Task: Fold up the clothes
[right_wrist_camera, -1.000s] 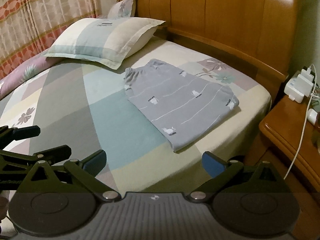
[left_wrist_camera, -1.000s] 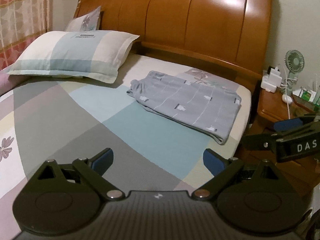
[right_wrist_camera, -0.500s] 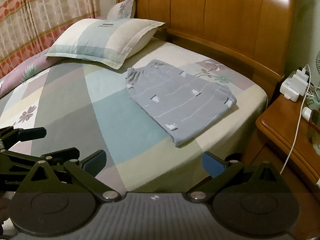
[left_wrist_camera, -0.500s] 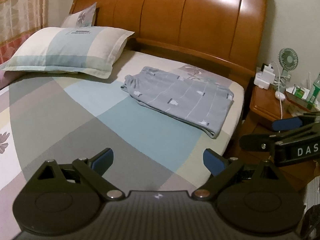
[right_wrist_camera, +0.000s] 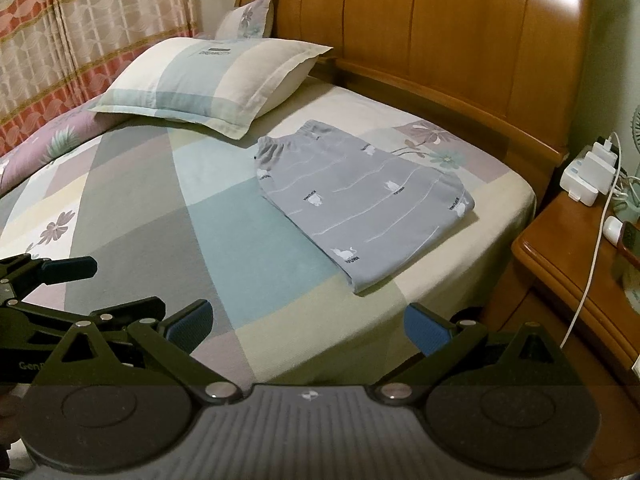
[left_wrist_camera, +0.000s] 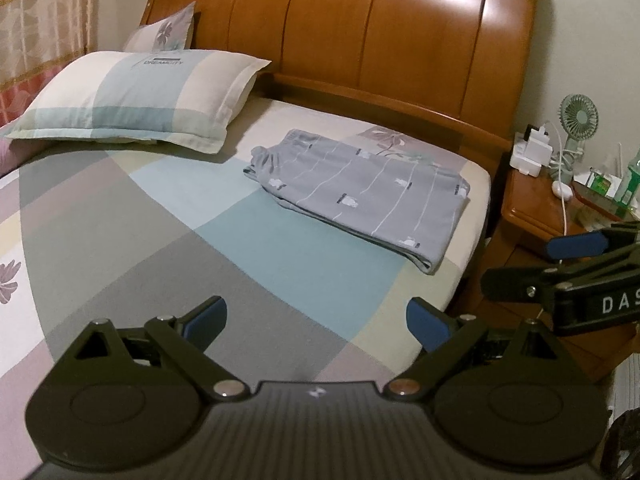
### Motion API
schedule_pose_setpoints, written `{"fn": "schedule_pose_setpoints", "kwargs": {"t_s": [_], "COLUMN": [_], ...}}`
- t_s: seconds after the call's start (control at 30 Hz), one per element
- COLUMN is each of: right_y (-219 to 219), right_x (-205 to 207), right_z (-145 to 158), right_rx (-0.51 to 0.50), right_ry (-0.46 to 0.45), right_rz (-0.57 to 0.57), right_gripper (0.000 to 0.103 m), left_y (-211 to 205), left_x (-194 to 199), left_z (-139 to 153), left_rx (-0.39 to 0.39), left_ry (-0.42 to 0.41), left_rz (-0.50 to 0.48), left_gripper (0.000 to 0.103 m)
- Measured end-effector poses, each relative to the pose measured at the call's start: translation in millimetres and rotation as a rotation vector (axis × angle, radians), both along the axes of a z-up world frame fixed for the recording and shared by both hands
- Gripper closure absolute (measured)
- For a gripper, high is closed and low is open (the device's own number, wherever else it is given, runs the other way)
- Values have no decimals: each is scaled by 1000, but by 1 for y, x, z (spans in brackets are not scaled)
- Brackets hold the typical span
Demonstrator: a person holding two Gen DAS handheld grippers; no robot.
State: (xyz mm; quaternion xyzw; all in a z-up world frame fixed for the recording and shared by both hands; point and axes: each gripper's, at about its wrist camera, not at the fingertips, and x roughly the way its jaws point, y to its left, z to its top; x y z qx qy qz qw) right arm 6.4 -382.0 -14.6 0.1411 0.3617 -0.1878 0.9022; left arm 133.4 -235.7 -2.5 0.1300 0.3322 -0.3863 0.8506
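Note:
A grey garment with white cat prints [left_wrist_camera: 360, 196] [right_wrist_camera: 364, 204] lies folded into a flat rectangle near the bed's right edge, close to the headboard. My left gripper [left_wrist_camera: 316, 322] hangs open well short of it, over the patchwork sheet, nothing between its blue pads. My right gripper [right_wrist_camera: 306, 326] is open too and empty, held back from the garment above the bed's near corner. Each gripper shows at the side of the other's view: the right one [left_wrist_camera: 576, 272] and the left one [right_wrist_camera: 56, 280].
A large pillow [left_wrist_camera: 128, 96] and a smaller one [left_wrist_camera: 164, 34] lie at the head of the bed, under the wooden headboard [left_wrist_camera: 380, 28]. A wooden nightstand [right_wrist_camera: 580, 264] to the right carries chargers [right_wrist_camera: 588, 172], cables and a small fan [left_wrist_camera: 578, 114]. Curtains [right_wrist_camera: 80, 36] hang left.
Both grippers have drawn back a little from the bed, so the folded garment looks farther off. Their jaws stay open and the garment has not moved.

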Motion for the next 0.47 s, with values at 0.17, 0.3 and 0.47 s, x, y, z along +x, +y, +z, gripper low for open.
{"fn": "schedule_pose_setpoints", "kwargs": {"t_s": [0.17,0.3,0.47], "right_y": [-1,-1,-1], "right_x": [0,0,-1], "right_z": [1,0,0], "right_rx": [2,3,6], "right_ry": [-3,-1,-1], "right_rz": [-1,-1,0], "right_gripper": [0,0,0], "left_y": [-1,-1,-2], "left_x": [-1,-1,-2], "left_z": [-1,0,0], "left_rx": [6,5,9], "left_ry": [-8,-11,-8], "left_rz": [1,-2,-4], "left_gripper": [7,7,7]}}
